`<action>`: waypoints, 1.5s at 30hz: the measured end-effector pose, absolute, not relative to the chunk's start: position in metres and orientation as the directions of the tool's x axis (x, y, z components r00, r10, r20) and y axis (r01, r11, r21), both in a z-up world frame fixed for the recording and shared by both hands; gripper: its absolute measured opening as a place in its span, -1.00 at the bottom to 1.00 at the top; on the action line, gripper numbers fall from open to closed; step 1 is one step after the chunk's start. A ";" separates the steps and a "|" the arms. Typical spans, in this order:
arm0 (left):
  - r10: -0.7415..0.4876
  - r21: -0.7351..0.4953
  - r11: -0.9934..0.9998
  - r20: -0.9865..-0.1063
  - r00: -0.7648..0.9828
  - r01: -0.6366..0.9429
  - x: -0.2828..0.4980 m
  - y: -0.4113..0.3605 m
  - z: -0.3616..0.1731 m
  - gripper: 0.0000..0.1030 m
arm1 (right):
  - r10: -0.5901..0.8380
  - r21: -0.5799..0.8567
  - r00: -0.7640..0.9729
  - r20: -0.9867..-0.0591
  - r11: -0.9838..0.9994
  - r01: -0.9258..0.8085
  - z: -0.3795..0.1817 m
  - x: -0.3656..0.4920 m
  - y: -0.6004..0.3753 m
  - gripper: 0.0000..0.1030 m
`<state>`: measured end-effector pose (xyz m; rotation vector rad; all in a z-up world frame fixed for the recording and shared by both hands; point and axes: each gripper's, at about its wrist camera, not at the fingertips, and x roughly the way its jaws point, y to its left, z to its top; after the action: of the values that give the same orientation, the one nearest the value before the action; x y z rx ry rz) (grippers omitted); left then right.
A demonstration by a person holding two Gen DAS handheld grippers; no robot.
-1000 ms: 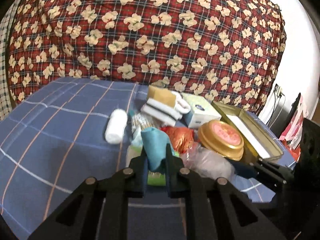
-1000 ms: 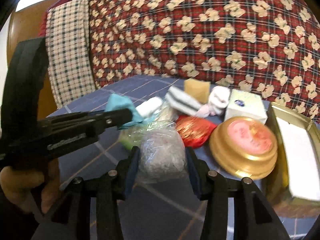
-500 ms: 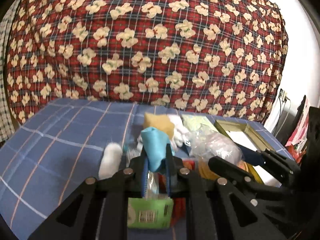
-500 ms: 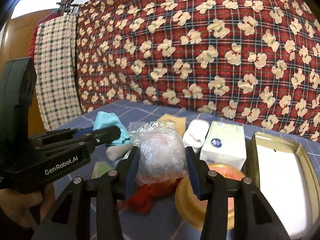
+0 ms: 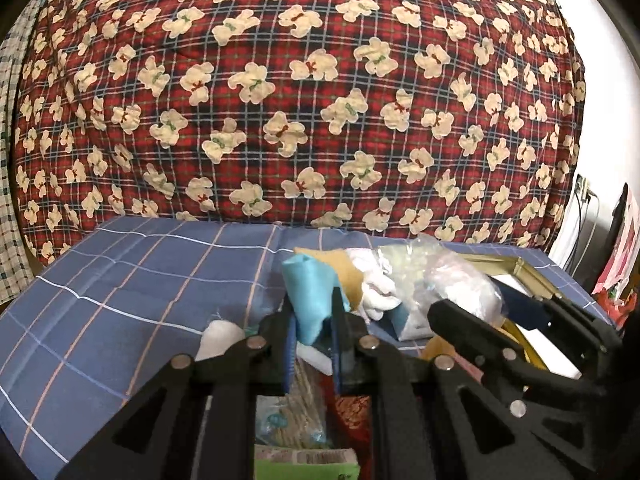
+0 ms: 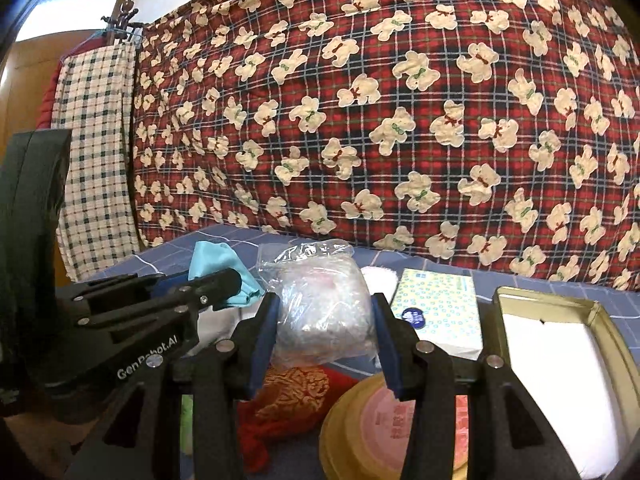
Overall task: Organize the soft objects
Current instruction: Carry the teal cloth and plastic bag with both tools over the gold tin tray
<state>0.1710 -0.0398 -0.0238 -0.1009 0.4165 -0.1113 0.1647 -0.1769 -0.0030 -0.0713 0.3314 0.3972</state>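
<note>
left gripper [image 5: 311, 322] pinches teal cloth [image 5: 309, 296], right gripper [image 6: 326, 322] clamps plastic bag [image 6: 320, 304].

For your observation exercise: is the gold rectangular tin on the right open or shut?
Open. The gold tin has no lid on it in the right wrist view; its raised rim surrounds an exposed white lining inside.

"GenRobot.AI" on left claw [image 6: 224, 286]

blue checked bedsheet [image 5: 132, 280] fills the lower left of the left view, and lying on it in the lower half of the right view are a tissue pack [image 6: 438, 312], open gold tin [image 6: 560, 360], round gold lid [image 6: 360, 436] and red pouch [image 6: 288, 404]
</note>
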 end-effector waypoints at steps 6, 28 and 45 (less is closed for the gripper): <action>-0.130 -0.116 0.989 -0.402 0.906 0.090 0.178 -0.054 -0.026 -0.78 | 0.317 -0.012 0.900 -0.298 0.942 -0.336 0.000 0.167 -0.188 -0.05; -0.210 -0.117 0.977 -0.407 0.889 0.177 0.191 -0.106 -0.005 -0.78 | 0.032 0.002 0.982 -0.186 0.999 -0.032 0.015 0.158 -0.250 -0.05; -0.393 -0.106 0.916 -0.442 0.807 0.388 0.200 -0.181 0.009 -0.78 | -0.215 0.061 0.945 -0.247 0.970 0.236 0.009 0.158 -0.312 -0.05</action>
<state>0.1995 -0.1809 0.0089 -0.0104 0.4749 -0.4178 0.1577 -0.3118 0.0087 0.0900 0.2413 -0.2303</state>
